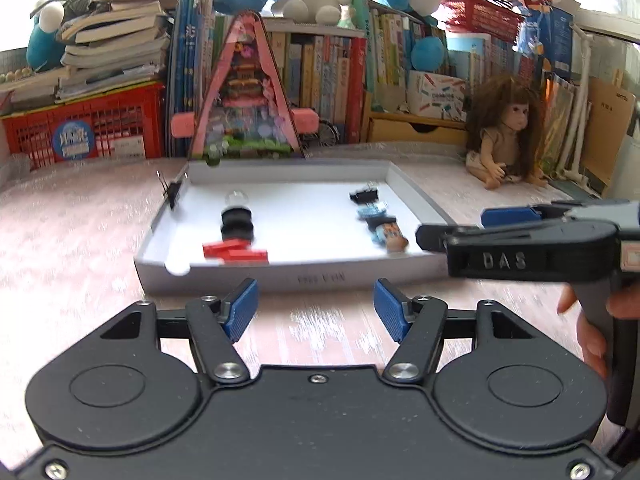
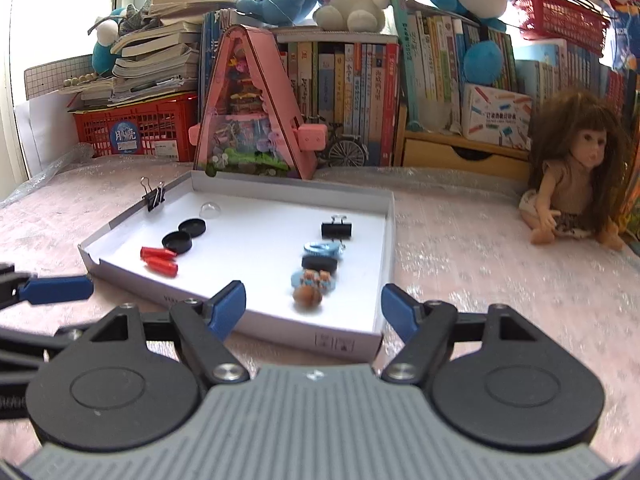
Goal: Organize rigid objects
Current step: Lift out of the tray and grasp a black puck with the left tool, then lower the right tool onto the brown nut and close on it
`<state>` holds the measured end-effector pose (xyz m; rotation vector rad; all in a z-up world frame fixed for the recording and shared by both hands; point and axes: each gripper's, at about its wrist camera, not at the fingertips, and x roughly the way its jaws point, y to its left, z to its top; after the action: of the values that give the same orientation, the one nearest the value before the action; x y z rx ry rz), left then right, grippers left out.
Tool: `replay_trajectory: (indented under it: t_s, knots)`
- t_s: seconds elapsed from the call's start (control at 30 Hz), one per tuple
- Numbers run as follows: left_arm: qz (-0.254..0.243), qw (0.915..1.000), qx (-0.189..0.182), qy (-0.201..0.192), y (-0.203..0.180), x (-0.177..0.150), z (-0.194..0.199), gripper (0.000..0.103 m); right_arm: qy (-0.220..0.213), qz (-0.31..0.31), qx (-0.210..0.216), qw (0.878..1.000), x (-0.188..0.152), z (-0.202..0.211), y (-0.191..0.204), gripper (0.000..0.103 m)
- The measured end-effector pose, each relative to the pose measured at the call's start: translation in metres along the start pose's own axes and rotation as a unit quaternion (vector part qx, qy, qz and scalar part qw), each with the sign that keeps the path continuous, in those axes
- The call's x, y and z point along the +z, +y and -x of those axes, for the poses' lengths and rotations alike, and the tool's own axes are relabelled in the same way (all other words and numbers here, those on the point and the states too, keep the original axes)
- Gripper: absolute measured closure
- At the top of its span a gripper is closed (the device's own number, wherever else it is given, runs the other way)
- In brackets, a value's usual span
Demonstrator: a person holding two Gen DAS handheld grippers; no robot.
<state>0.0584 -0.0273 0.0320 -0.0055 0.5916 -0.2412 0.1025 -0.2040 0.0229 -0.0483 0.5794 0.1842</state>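
A shallow white tray (image 1: 320, 280) lies on the pink table. Its left side holds two black caps (image 1: 238, 224), red pieces (image 1: 234, 254) and a clear dome (image 1: 236, 198). On the right are a black binder clip (image 1: 364, 196), a blue ring (image 1: 372, 212) and a small figurine (image 1: 390, 236). Another clip (image 1: 172, 192) grips the left wall. My left gripper (image 1: 316, 312) is open and empty just short of the tray's front wall. My right gripper (image 2: 314, 310) is open over the tray's (image 2: 300, 326) near right corner, with the figurine (image 2: 310, 286) just beyond and nothing held.
A pink triangular toy house (image 1: 244, 92) stands behind the tray, in front of rows of books. A doll (image 1: 504, 140) sits at the right. A red crate (image 1: 84, 128) with stacked books is at the back left. Plush toys sit on top of the books.
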Motion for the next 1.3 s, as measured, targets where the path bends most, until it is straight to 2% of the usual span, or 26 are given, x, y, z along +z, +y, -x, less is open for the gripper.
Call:
replay_trajectory:
  t_s: [0.27, 0.5, 0.63, 0.73, 0.77, 1.0, 1.3]
  knots:
    - [-0.005, 0.9996, -0.028, 0.006, -0.011, -0.031, 0.01, 0.036, 0.016, -0.005, -0.002, 1.0, -0.022, 0.0, -0.002, 0.019]
    - [-0.038, 0.9989, -0.021, 0.016, -0.027, -0.056, 0.01, 0.035, 0.02, -0.002, -0.008, 1.0, -0.032, -0.001, -0.003, 0.019]
    - [-0.045, 0.9985, -0.022, 0.02, -0.032, -0.068, 0.008, 0.044, 0.02, 0.002, -0.008, 1.0, -0.034, 0.0, -0.002, 0.019]
    - [-0.055, 0.9979, -0.031, 0.014, -0.035, -0.069, 0.009, 0.069, 0.022, 0.004, -0.009, 1.0, -0.036, 0.0, -0.002, 0.019]
    - [-0.053, 0.9978, -0.036, 0.014, -0.036, -0.069, 0.009, 0.073, 0.023, 0.004, -0.008, 1.0, -0.037, 0.0, -0.001, 0.019]
    - [-0.037, 0.9989, -0.029, 0.006, -0.029, -0.065, 0.012, 0.073, 0.029, 0.007, -0.008, 1.0, -0.041, -0.001, 0.001, 0.019]
    - [-0.018, 0.9995, 0.023, -0.011, 0.0, -0.048, 0.011, 0.073, 0.032, 0.006, 0.002, 0.999, -0.044, 0.001, 0.009, 0.019]
